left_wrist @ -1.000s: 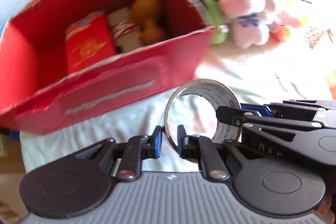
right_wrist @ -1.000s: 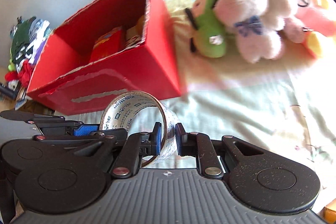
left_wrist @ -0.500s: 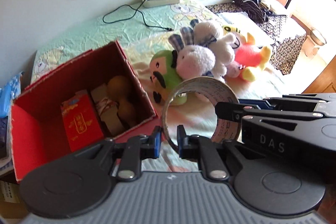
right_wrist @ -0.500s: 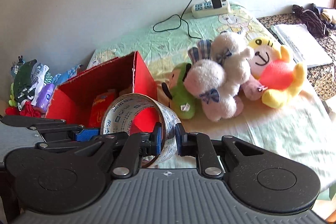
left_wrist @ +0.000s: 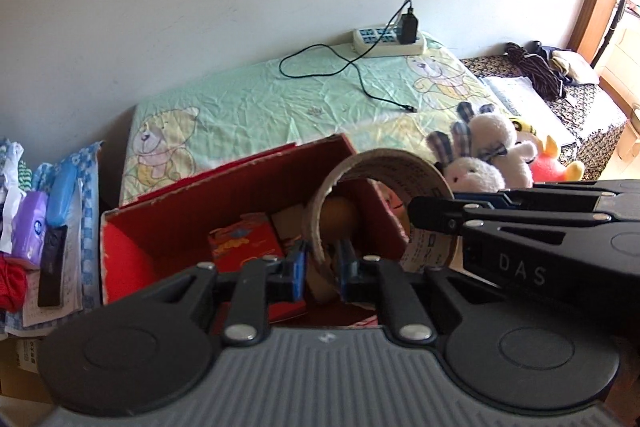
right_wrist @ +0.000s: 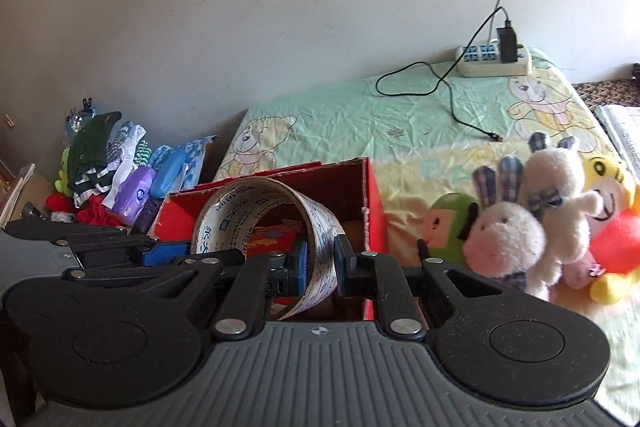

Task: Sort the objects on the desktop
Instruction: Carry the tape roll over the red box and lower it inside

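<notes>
- Bed with a pale green bear-print sheet (right_wrist: 360, 119) against a plain grey-white wall; all places below are given relative to the red box.
- Nearest: left gripper (left_wrist: 320, 269) and right gripper (right_wrist: 320, 263) both clamp the same tape roll (right_wrist: 264, 223), each pair of fingers pinched on the ring's wall, one finger inside the loop and one outside. In the left wrist view the right gripper reaches in from the side onto the roll's far rim.
- Tape roll is held in the air, upright on edge, over the open top of the red box (left_wrist: 240, 199); not touching the box as far as can be told.
- Inside the box: a red packet (left_wrist: 244, 247), a brown rounded object (left_wrist: 338, 215) seen through the ring, other cardboard pieces.
- Beside the box, on the sheet: a green plush (right_wrist: 450, 227), then pale rabbit plushes (right_wrist: 520, 231) and a yellow-and-red plush (right_wrist: 612, 231), huddled together.
- On the box's other side, off the bed: a heap of cloth and packets (right_wrist: 116, 179).
- Beyond the box, by the wall: a power strip (left_wrist: 388, 41) with a black charger plugged in, its cable (left_wrist: 340, 63) looping across the sheet.
</notes>
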